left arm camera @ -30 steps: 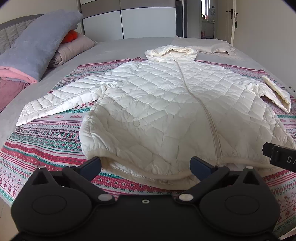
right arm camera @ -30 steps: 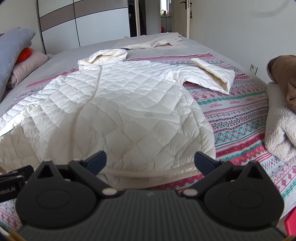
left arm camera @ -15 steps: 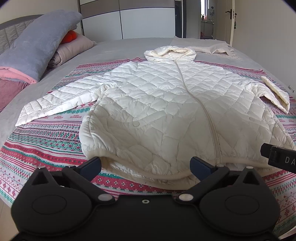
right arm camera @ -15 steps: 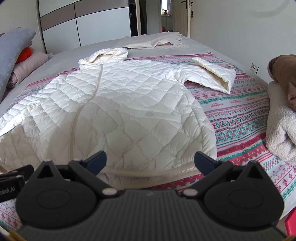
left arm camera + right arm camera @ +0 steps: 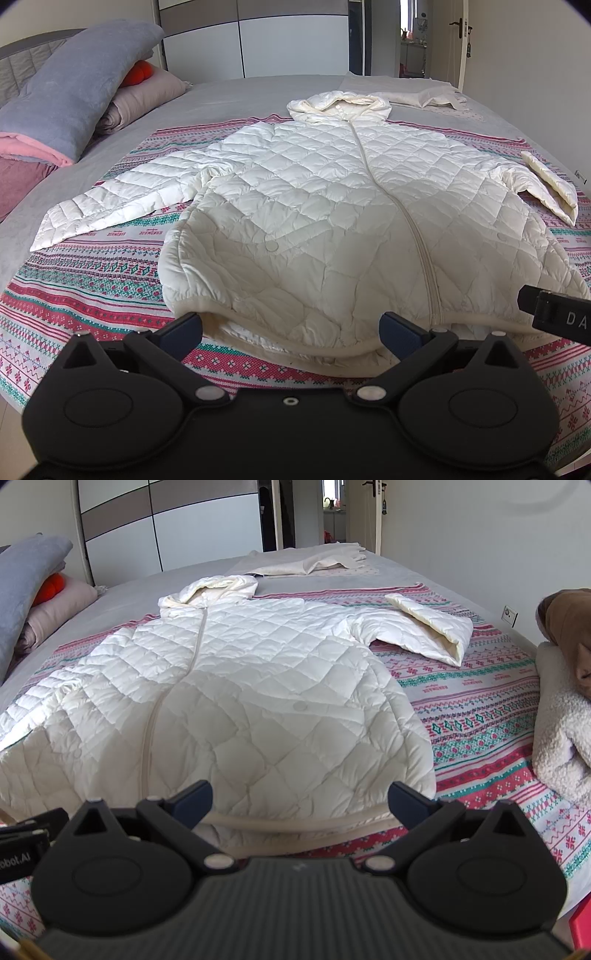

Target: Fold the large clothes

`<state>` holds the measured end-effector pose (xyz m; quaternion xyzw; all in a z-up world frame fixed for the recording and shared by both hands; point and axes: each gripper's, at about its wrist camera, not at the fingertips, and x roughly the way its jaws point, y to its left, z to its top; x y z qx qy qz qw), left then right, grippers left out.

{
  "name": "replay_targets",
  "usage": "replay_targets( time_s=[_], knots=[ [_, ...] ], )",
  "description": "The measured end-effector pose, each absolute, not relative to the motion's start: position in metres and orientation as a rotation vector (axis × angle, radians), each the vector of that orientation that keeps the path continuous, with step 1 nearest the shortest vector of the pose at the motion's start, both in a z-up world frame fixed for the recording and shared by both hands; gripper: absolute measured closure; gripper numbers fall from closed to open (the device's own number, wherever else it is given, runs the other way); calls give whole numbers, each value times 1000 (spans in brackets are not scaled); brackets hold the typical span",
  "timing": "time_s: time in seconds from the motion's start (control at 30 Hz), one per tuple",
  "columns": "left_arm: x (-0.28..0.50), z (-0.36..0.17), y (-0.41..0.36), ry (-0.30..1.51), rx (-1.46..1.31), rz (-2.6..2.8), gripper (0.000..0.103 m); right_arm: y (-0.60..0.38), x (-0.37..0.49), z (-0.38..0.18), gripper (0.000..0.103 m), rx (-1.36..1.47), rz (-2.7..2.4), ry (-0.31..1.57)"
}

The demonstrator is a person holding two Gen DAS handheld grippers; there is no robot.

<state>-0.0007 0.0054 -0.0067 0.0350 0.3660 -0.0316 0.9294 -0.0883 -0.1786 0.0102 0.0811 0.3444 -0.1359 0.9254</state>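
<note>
A white quilted hooded jacket (image 5: 332, 206) lies flat, front up and zipped, on a patterned blanket (image 5: 92, 288); it also shows in the right wrist view (image 5: 240, 701). Its hood points away from me and its hem is nearest. The left sleeve (image 5: 122, 199) stretches out flat. The right sleeve (image 5: 424, 635) is folded back on itself. My left gripper (image 5: 291, 328) is open and empty just in front of the hem. My right gripper (image 5: 301, 799) is open and empty over the hem's right part.
Grey and pink pillows (image 5: 74, 99) are stacked at the far left of the bed. A beige garment (image 5: 314, 561) lies beyond the hood. A fluffy white blanket with a brown item (image 5: 565, 720) sits at the right edge. Wardrobe doors and a doorway stand behind.
Both grippers have drifted slightly, so the jacket sits a touch differently in each view. The jacket has not moved and both grippers stay open.
</note>
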Motion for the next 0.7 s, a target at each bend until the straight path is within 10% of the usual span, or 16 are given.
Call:
replay_targets(
  time_s=[0.7],
  knots=[
    [-1, -6, 5, 750, 73, -64, 0, -177, -88, 9, 0, 160, -282, 707]
  ],
)
